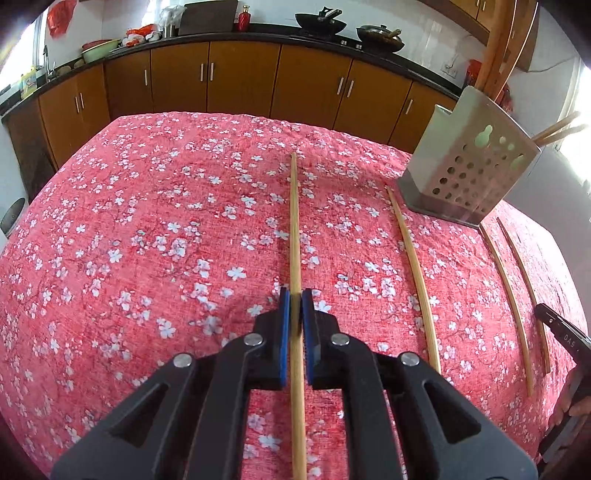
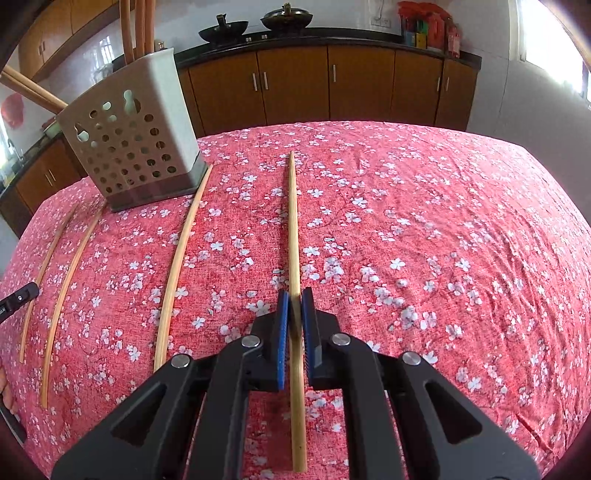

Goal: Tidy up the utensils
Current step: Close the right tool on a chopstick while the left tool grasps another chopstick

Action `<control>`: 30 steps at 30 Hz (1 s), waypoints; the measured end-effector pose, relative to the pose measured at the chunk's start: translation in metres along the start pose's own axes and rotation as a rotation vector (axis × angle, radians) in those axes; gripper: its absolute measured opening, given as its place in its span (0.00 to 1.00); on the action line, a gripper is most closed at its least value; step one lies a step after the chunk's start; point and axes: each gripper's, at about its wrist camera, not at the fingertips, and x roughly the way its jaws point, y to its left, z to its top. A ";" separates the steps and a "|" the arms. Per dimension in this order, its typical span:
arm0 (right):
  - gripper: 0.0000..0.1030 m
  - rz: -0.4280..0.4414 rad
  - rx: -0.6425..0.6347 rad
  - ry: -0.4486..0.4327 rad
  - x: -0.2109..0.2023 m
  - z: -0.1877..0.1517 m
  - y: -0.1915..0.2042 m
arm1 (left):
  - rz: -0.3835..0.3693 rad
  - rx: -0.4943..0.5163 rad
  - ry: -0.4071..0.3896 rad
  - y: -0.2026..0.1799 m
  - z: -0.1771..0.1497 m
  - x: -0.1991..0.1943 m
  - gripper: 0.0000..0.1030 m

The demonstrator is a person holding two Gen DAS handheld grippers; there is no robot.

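Observation:
My left gripper [image 1: 295, 295] is shut on a pale wooden chopstick [image 1: 294, 221] that runs straight away from me between the blue pads. My right gripper [image 2: 295, 295] is likewise shut on another chopstick [image 2: 293, 221]. Two more chopsticks [image 1: 413, 280] [image 1: 509, 306] lie loose on the cloth between the grippers. A perforated metal utensil holder [image 1: 469, 173] [image 2: 129, 147] stands at the far side between the two hands, with several wooden sticks poking out of it. Each view catches the other gripper at its edge, the right gripper [image 1: 554, 325] and the left gripper [image 2: 18, 297].
The table wears a red cloth with white blossoms [image 1: 147, 221] and drops off at the far edge. Brown kitchen cabinets [image 1: 240, 81] under a black counter run behind it, with woks [image 1: 321, 22] on the stove. A hand [image 1: 576, 402] shows at the right edge.

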 end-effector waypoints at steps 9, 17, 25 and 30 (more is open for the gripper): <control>0.09 0.001 0.005 0.000 -0.001 0.000 0.001 | -0.007 -0.008 0.001 0.002 0.000 -0.001 0.09; 0.09 0.001 0.005 0.000 0.000 0.000 0.001 | -0.007 -0.008 0.001 0.002 0.001 -0.001 0.09; 0.09 0.002 0.006 0.000 0.000 0.000 0.000 | -0.006 -0.009 0.001 0.001 0.001 0.000 0.09; 0.09 0.002 0.007 0.000 0.000 0.000 -0.001 | -0.006 -0.009 0.001 0.001 0.001 -0.001 0.10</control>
